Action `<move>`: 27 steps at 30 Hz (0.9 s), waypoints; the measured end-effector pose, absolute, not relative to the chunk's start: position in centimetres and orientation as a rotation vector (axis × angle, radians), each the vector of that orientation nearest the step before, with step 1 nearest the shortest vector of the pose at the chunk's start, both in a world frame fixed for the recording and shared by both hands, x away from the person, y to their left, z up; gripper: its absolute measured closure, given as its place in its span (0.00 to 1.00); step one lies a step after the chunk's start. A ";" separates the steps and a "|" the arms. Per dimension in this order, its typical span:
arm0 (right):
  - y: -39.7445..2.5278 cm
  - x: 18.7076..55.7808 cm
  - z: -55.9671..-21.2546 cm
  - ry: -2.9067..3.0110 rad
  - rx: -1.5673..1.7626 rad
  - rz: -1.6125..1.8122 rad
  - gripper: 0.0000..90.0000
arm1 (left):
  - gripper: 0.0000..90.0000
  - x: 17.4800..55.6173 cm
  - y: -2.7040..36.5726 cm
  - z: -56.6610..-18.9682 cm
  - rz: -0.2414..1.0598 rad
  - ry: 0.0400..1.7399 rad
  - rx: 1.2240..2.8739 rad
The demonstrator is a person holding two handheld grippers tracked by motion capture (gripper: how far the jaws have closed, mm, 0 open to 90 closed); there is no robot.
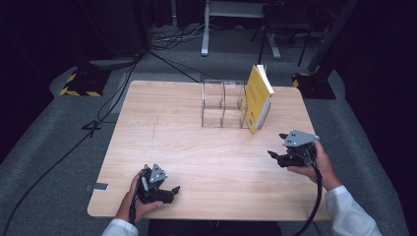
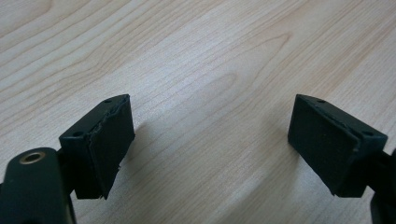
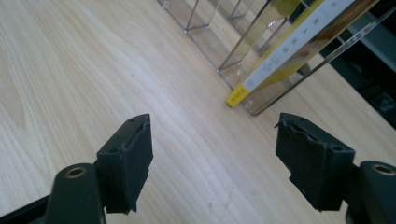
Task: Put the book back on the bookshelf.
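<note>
Right gripper [image 1: 278, 150] hangs wide open and empty at the frame's right, near the yellow book [image 1: 257, 98] leaning at the clear rack [image 1: 223, 104] upper centre. Left gripper [image 1: 172, 191], also spread and empty, rests bottom left. Risk: a clumsy reach could topple that tilted book or shove the light rack.
</note>
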State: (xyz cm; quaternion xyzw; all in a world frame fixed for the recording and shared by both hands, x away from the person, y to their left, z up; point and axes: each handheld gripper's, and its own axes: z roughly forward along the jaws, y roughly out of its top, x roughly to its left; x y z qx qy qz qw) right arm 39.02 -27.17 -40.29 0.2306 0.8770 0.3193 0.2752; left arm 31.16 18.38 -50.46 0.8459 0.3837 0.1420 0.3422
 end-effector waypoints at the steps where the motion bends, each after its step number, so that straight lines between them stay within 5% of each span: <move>1: -27.3 38.8 -40.5 2.358 0.618 0.857 0.30 | 0.17 31.2 18.4 -50.5 0.370 0.997 2.200; 27: -33.5 34.6 -46.1 2.373 0.727 0.904 0.28 | 0.17 31.2 18.3 -50.5 0.371 0.999 2.197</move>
